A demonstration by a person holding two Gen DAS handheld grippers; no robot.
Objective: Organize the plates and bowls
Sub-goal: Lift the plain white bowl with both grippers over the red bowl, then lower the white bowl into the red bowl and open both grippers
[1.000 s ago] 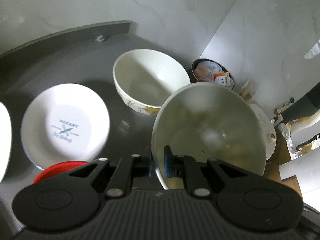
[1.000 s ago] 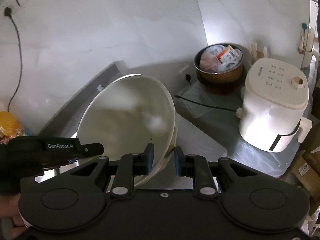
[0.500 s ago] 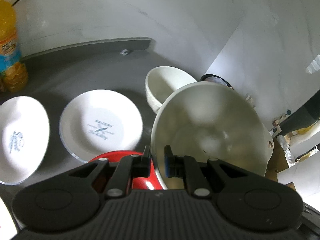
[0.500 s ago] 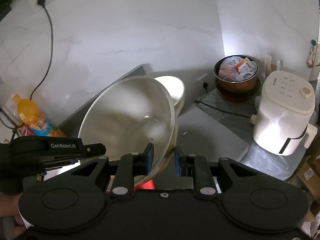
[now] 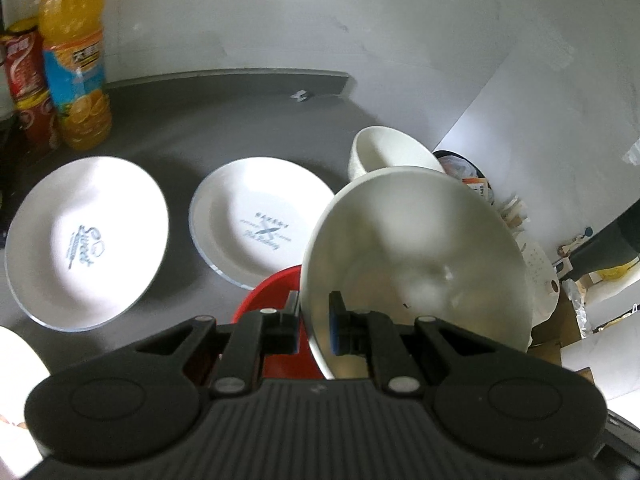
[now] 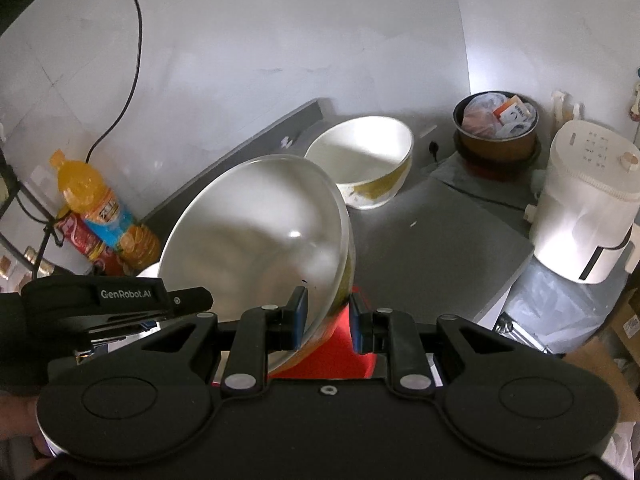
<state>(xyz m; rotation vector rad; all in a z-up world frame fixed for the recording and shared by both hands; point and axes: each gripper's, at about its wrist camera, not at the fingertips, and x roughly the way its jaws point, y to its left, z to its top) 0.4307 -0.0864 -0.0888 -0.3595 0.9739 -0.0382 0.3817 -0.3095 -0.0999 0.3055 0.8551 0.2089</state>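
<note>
Both grippers hold one large white bowl [image 5: 420, 264] tilted in the air above the grey counter [image 5: 208, 120]. My left gripper [image 5: 314, 322] is shut on its near rim. My right gripper [image 6: 330, 316] is shut on the rim at the other side, where the same bowl [image 6: 256, 232] shows a yellow pattern on its outer wall. A red dish [image 5: 276, 292] lies below it, mostly hidden. A second white bowl [image 6: 364, 160] with a yellow pattern stands upright farther back. Two printed white plates [image 5: 88, 240] [image 5: 260, 224] lie flat on the left.
An orange drink bottle [image 5: 76, 64] and a red can [image 5: 28, 80] stand at the counter's back left. Right of the counter are a white appliance [image 6: 584, 208] and a pot stuffed with bags [image 6: 496, 124]. Another white plate's edge [image 5: 16, 360] shows at lower left.
Both grippers have drawn the held bowl back and up, away from the second bowl. The plates, red dish and bottle have come into view.
</note>
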